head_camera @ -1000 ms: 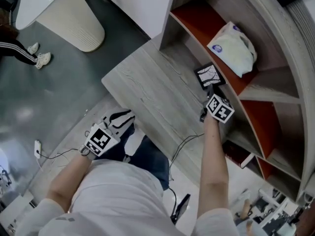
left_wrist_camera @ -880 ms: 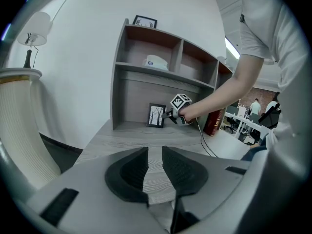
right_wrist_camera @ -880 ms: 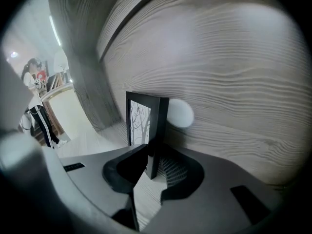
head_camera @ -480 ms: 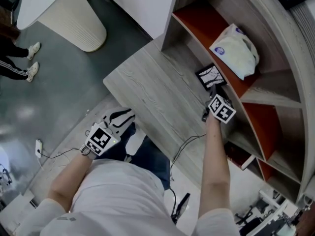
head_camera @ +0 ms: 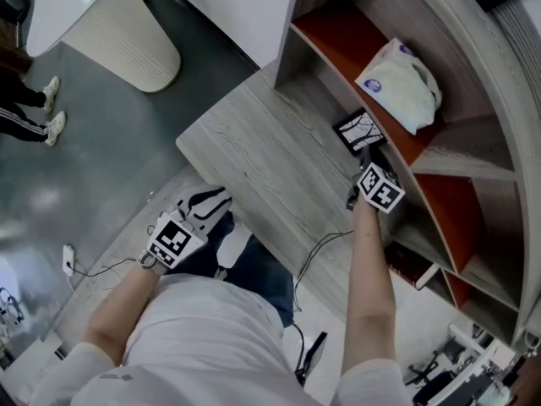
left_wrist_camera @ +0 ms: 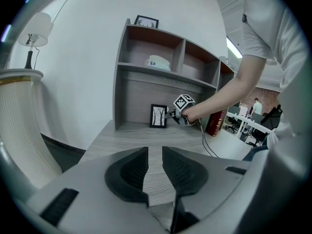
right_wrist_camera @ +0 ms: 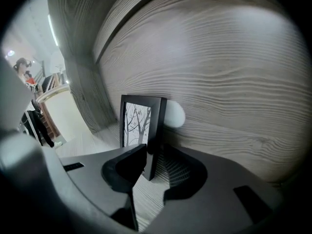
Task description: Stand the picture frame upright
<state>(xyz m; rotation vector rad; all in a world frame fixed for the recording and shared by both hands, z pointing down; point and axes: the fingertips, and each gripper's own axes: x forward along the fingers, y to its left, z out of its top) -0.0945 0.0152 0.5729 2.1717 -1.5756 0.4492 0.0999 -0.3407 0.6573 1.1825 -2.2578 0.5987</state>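
Note:
A small black picture frame [head_camera: 361, 131] with a tree drawing stands upright on the grey wooden desk [head_camera: 254, 159], close to the shelf unit's back wall. My right gripper [head_camera: 365, 154] reaches it from the near side. In the right gripper view the frame [right_wrist_camera: 141, 126] has its lower right edge between the jaws, and my right gripper [right_wrist_camera: 152, 155] is shut on it. The left gripper view shows the frame [left_wrist_camera: 158, 116] with the right gripper [left_wrist_camera: 170, 115] at its side. My left gripper [head_camera: 203, 203] hangs low beside the desk's front edge, and here [left_wrist_camera: 155, 167] its jaws stand slightly apart, holding nothing.
A white bag [head_camera: 399, 81] lies on the red shelf above the frame. A dark cable [head_camera: 317, 244] runs over the desk's near edge. A red object [left_wrist_camera: 213, 123] stands right of the frame. A white ribbed pedestal [head_camera: 118, 32] and a bystander's legs [head_camera: 30, 112] are at far left.
The bystander's feet at the far left have shifted. Both grippers and the picture frame have kept their places.

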